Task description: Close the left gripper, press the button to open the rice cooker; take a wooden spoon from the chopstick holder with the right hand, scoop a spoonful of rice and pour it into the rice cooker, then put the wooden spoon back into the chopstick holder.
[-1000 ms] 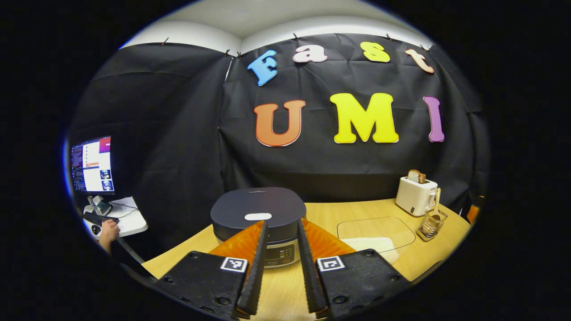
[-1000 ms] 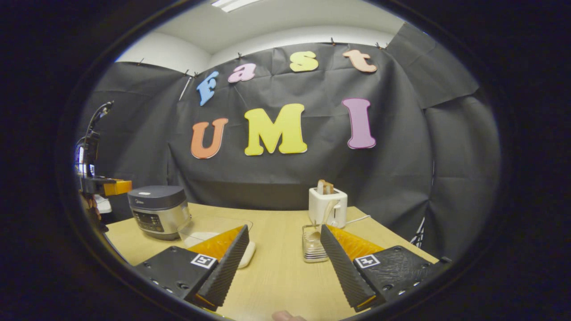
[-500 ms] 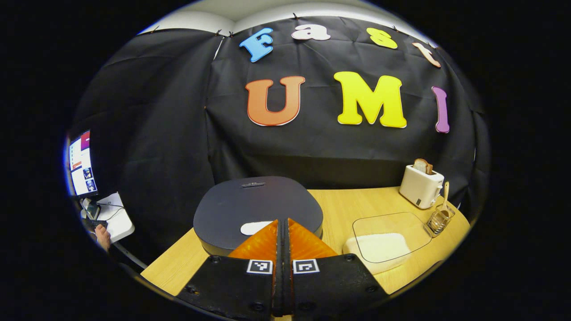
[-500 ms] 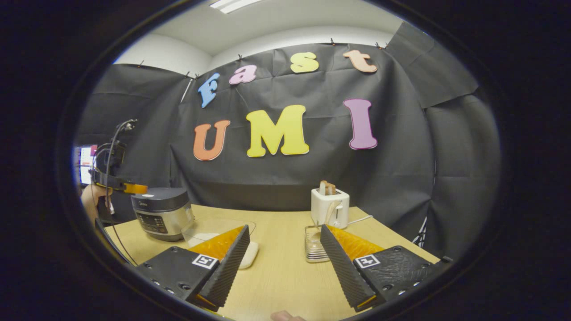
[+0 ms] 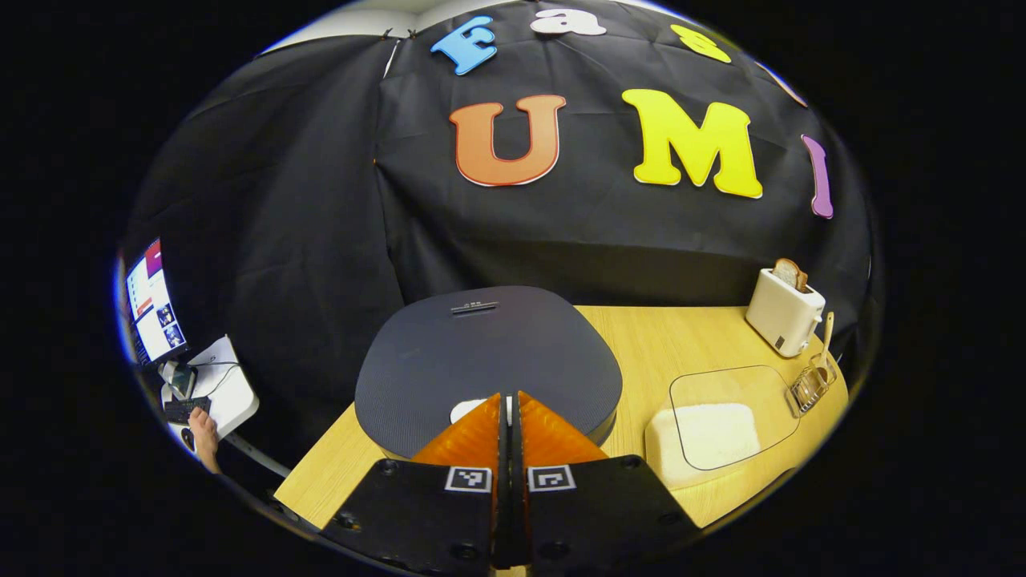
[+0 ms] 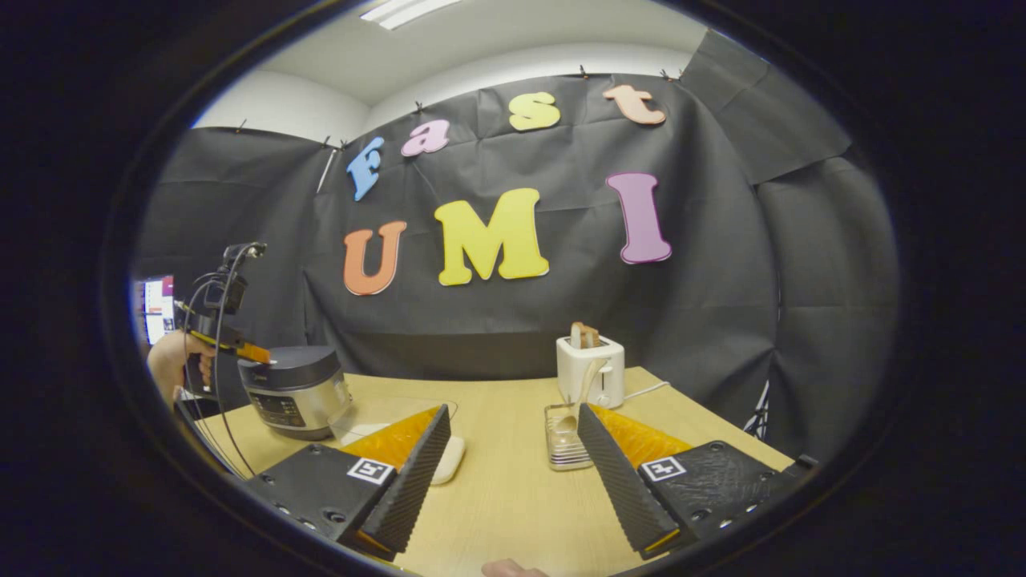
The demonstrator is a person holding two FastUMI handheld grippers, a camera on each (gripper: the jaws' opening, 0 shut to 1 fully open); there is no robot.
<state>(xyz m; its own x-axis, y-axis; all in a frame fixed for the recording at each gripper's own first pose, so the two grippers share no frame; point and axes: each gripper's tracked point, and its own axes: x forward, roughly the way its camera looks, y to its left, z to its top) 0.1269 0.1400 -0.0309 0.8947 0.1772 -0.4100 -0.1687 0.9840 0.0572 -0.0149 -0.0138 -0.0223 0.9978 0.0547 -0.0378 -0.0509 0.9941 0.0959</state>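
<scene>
The left tongs, pressed together on nothing, hung over the pale button at the near edge of the rice cooker, which stood near the table's left edge. A glancing press could have slid off. The right tongs gaped wide, with open table toward the chopstick holder and its wooden spoon.

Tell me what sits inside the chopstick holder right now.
A wooden spoon stands in the chopstick holder, handle up, leaning beside the toaster. Its bowl sits low behind the holder's wires; whether anything else is inside cannot be told.
</scene>
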